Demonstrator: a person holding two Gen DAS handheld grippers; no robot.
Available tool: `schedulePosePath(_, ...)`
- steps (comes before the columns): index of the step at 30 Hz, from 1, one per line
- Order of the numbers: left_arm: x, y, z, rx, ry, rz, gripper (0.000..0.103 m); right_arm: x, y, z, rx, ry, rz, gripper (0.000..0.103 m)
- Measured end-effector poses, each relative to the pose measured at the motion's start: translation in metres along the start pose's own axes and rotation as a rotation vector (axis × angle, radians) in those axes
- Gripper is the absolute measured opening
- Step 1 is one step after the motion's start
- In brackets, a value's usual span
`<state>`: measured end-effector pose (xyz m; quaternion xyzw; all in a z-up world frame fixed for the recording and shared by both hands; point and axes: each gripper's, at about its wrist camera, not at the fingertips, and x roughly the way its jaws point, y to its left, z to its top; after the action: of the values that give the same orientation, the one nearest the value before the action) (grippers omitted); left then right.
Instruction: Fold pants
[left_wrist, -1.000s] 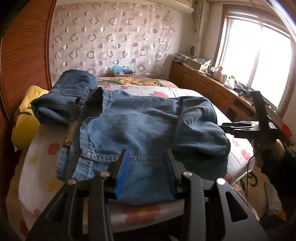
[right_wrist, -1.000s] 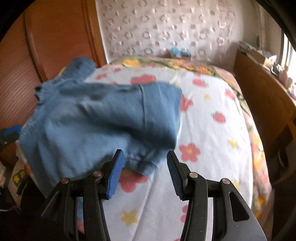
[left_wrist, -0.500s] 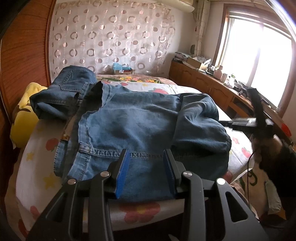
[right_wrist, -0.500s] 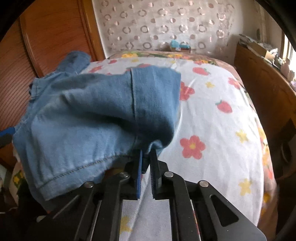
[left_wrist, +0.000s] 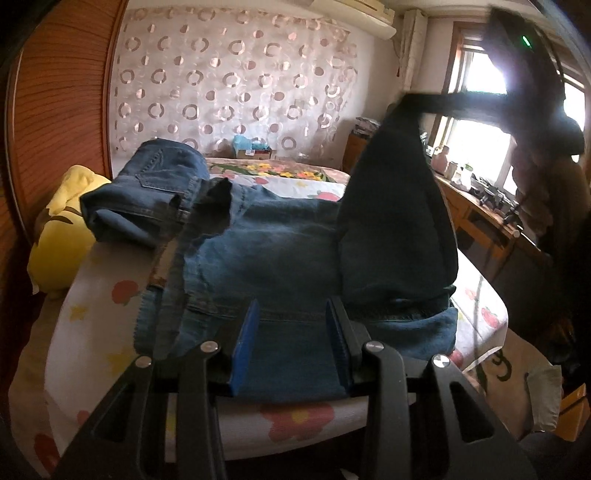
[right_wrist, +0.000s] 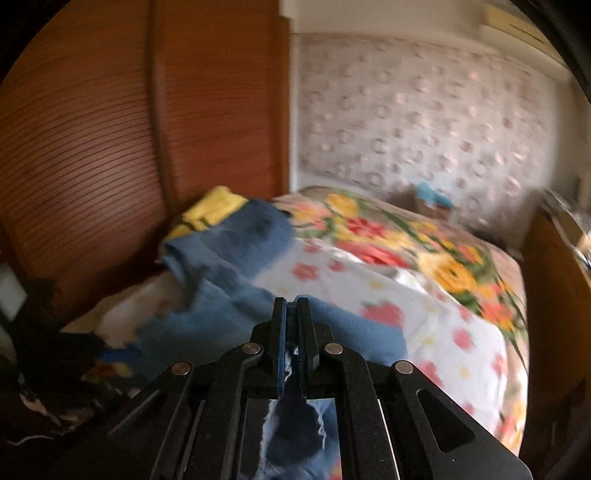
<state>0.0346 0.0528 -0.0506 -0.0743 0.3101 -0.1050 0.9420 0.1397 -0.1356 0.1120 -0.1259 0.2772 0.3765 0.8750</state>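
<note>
Reviewing both wrist views, I found my right gripper (right_wrist: 291, 306), newly clamped on the hem of the blue denim pants (left_wrist: 280, 251), had raised that leg off the floral-sheeted bed (left_wrist: 96, 306) for folding, while my left gripper (left_wrist: 291, 339) hovered parted, touching nothing.

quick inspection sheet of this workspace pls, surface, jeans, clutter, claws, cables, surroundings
surface: bed with a floral sheet.
job's things: jeans spread across the bed, one end lifted off it.
clutter: a second pair of folded jeans beside a yellow cushion.
claws: left claw open, its fingers either side of the jeans' near edge; right claw shut on denim, raised.
cables: a thin cable hanging past the bed's right side.
surroundings: wooden wardrobe, circle-patterned curtain, bright window, cluttered wooden counter.
</note>
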Motion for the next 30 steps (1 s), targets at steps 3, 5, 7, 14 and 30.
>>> schedulePosePath(3, -0.001, 0.005, 0.000, -0.006, -0.002, 0.005, 0.036, 0.026, 0.025, 0.016, -0.042, 0.008, 0.030, 0.002)
schedulePosePath(5, 0.000, 0.007, 0.002, 0.003, -0.001, 0.008, 0.036, 0.047, 0.034, 0.023, -0.051, 0.026, 0.014, 0.003)
schedulePosePath(7, 0.001, 0.007, 0.004, -0.001, -0.001, 0.005, 0.036, 0.068, 0.030, 0.026, -0.041, 0.051, 0.006, 0.010)
schedulePosePath(14, 0.008, -0.005, 0.009, 0.026, 0.007, -0.024, 0.036, 0.062, 0.003, 0.009, 0.036, 0.048, -0.013, 0.057)
schedulePosePath(30, 0.045, -0.080, 0.016, 0.132, 0.090, -0.148, 0.036, -0.004, -0.045, -0.116, 0.148, 0.123, -0.102, 0.057)
